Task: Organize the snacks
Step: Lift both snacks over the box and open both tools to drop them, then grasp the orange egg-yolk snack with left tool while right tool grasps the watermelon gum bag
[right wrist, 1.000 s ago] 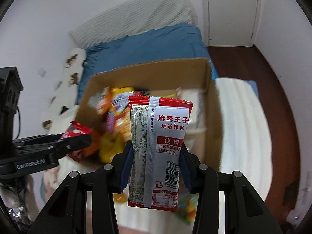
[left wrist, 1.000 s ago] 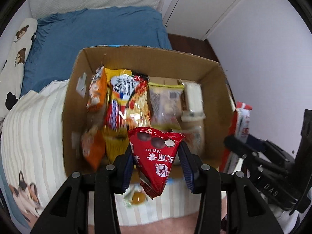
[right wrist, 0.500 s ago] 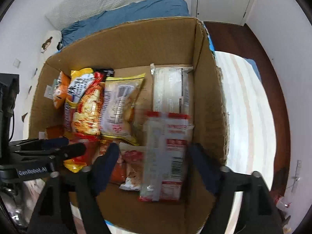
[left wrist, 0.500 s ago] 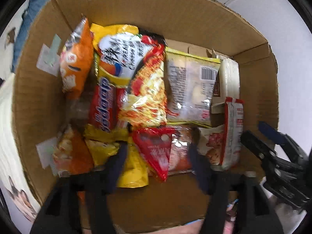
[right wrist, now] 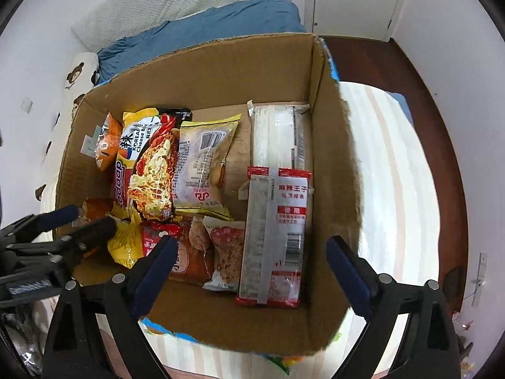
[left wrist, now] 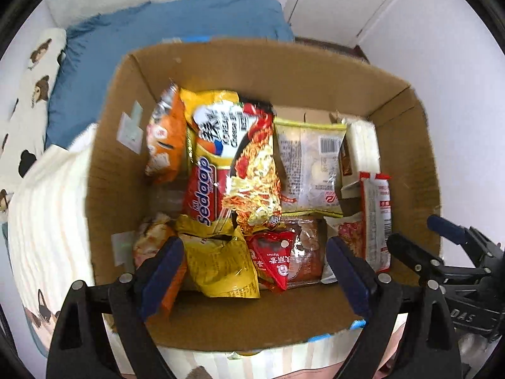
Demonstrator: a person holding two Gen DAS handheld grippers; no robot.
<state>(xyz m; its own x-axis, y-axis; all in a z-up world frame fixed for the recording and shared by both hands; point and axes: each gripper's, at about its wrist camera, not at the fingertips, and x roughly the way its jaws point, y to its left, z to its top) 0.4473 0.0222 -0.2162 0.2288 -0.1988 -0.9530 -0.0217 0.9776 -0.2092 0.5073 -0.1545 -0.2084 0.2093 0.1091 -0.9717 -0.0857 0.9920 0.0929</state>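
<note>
Snacks fill the cardboard box (right wrist: 202, 63) on the striped bedding (right wrist: 394, 189). I see the silver-red packet (right wrist: 274, 240) lying along its right wall and the red triangular packet (left wrist: 273, 260) lying mid-front. Left gripper (left wrist: 254, 276) and right gripper (right wrist: 249, 273) are opening, empty.

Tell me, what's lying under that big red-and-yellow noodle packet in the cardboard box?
Under the red-and-yellow noodle packet lie a red Sedaap packet and a crumpled yellow bag, both partly showing. Anything deeper is covered.
</note>
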